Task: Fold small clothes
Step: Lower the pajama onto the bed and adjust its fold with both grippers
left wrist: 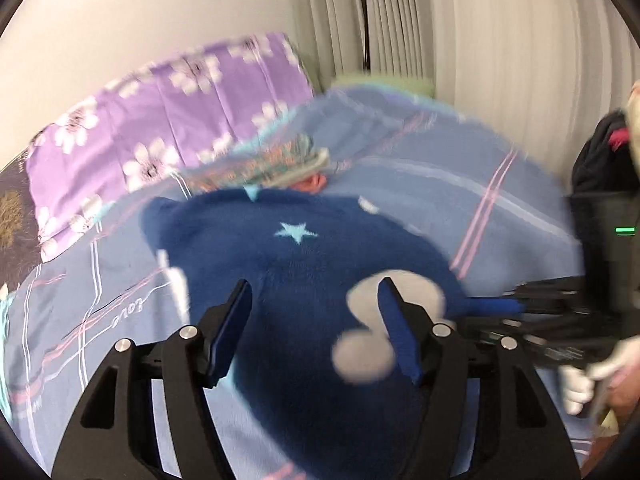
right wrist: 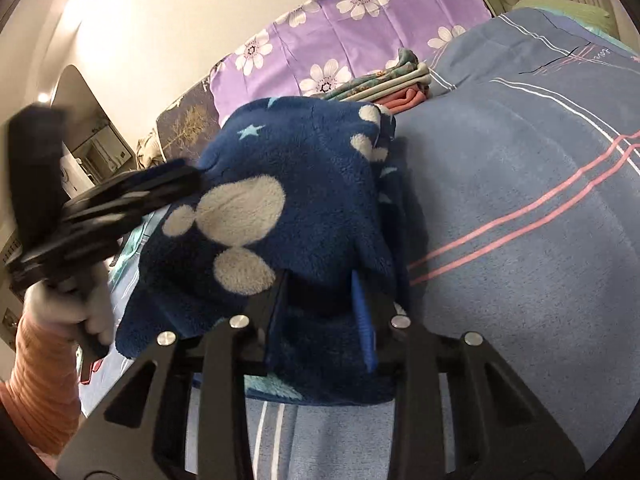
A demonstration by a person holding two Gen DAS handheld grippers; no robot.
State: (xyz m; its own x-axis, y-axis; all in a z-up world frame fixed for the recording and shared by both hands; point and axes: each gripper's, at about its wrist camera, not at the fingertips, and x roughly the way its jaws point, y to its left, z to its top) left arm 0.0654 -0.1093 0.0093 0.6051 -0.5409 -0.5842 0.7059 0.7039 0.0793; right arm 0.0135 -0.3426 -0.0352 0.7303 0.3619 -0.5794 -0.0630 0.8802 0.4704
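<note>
Underneath everything, a bed is seen, covered by a blue sheet [right wrist: 520, 208] crossed with pink and white stripes. Against the cream wall [left wrist: 140, 12] a purple pillow [right wrist: 360, 28] printed with white flowers is propped, and pale curtains [left wrist: 500, 60] are hung beyond the far end of the bed. A stack of folded clothes [right wrist: 396, 76] is laid just in front of the pillow.

A navy fleece [right wrist: 296, 184], marked with a star and white paw prints, is spread on the sheet near the stack. In the right wrist view one edge of it is pinched and lifted by the right tool [right wrist: 316, 300], whose fingers are closed on the cloth. The left tool [left wrist: 316, 312] is held wide above the fleece, with nothing gripped between its blue pads [left wrist: 228, 336]. The left view is blurred.
</note>
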